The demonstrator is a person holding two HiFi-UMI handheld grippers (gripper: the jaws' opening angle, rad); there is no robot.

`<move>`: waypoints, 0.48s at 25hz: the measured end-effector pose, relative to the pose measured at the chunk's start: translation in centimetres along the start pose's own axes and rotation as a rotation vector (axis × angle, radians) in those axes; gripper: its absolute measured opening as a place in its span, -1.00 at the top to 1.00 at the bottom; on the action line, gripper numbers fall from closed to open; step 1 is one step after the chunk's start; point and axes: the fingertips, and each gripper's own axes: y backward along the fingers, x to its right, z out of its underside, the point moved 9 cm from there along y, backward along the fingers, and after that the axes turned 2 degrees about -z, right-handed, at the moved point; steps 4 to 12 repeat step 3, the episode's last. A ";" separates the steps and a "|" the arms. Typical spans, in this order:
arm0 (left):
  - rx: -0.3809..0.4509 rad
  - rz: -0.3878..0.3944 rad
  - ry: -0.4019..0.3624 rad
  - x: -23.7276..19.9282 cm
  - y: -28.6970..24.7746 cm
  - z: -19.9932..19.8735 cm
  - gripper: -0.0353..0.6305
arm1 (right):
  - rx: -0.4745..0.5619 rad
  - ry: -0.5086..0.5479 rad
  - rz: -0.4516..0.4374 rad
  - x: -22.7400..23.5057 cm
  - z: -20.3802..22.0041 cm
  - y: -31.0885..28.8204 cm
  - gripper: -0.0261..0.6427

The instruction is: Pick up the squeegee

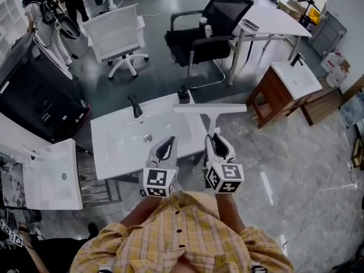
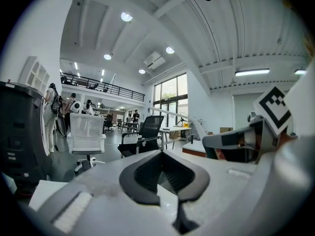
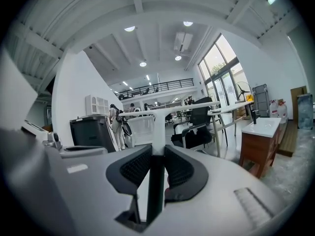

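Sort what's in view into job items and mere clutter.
Job:
squeegee, held between the jaws of the right gripper

Lying about:
white sink
black faucet
white chair
black chair
wooden vanity

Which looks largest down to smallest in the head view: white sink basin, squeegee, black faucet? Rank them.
1. White sink basin.
2. Squeegee, held up nearer the camera, so it likely looks larger than it is.
3. Black faucet, plainly the smallest.
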 end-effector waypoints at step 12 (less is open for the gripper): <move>-0.004 -0.006 0.004 0.4 0.6 -0.1 0.89 | 0.000 -0.008 -0.008 -0.1 -0.1 0.7 0.67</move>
